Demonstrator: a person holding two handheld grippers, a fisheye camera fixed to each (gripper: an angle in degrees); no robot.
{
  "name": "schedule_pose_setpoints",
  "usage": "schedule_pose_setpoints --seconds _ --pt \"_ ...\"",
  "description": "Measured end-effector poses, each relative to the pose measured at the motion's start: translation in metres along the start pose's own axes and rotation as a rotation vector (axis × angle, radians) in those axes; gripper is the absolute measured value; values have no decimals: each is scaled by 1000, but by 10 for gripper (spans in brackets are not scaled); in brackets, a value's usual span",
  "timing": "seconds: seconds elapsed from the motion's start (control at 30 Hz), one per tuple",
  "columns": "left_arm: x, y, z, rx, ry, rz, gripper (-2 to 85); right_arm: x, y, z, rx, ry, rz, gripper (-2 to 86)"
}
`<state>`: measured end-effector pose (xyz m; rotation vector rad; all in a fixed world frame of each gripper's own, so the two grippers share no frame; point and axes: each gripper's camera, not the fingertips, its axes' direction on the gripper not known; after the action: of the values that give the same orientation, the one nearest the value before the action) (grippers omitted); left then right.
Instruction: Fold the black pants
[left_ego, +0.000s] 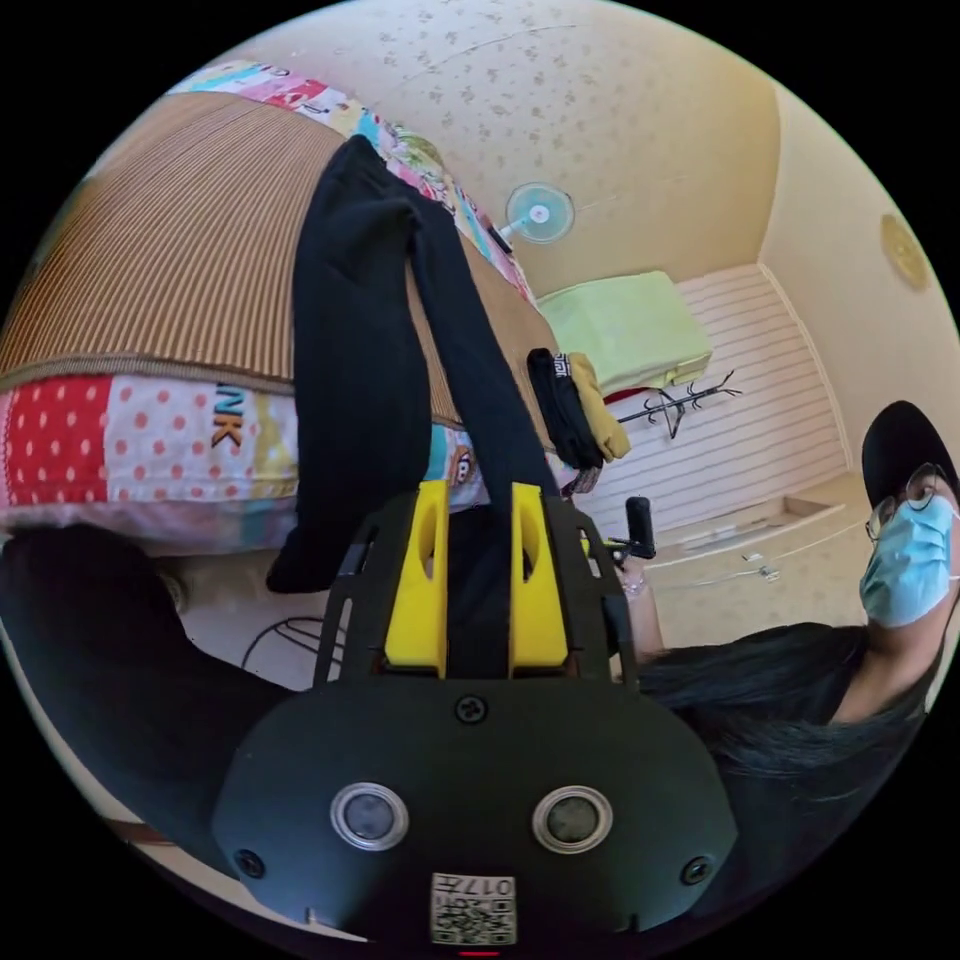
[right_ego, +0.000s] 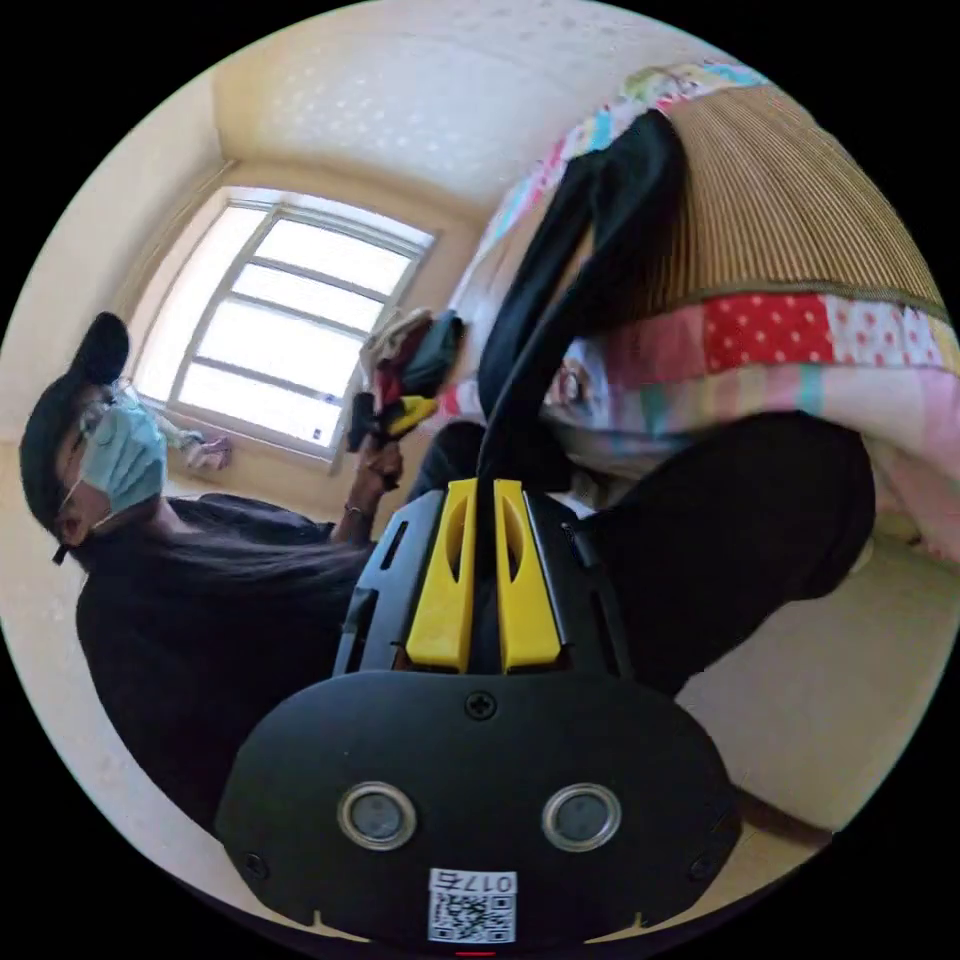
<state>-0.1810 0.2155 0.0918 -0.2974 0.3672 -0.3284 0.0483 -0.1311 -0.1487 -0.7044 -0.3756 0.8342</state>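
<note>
Black pants (left_ego: 350, 330) lie lengthwise across the bed (left_ego: 160, 270), legs reaching off its edge into both clamped grippers, left (left_ego: 478, 500) and right (right_ego: 485, 495).

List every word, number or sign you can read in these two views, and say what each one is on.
"NK": orange letters, turned sideways, on the patchwork bedding along the bed's edge in the left gripper view; the black pants hide the rest of the word.
Sticker under the left tongs: code pattern with mirrored digits, not reliably readable.
Same kind of sticker under the right tongs: not reliably readable.
White mark on the dark folded cloth: too small to read.
</note>
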Motion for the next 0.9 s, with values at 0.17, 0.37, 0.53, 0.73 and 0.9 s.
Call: schedule_pose_setpoints --seconds 0.17,0.37,0.53,0.73,0.9 --pt "39 -5 39 -75 105 52 113 33 19 10 -94 133 180 27" --pt "97 -21 99 -232 52 113 195 -48 8 31 -38 63 -123 26" --pt "100 -16 146 -374 -76 144 67 -81 -25 97 -108 32 -274 29" --pt "95 -5 115 -284 -56 131 33 -80 -58 119 -479 124 -392 38" --pt "85 -4 93 -226 54 84 34 -33 -173 33 -203 413 -259 88"
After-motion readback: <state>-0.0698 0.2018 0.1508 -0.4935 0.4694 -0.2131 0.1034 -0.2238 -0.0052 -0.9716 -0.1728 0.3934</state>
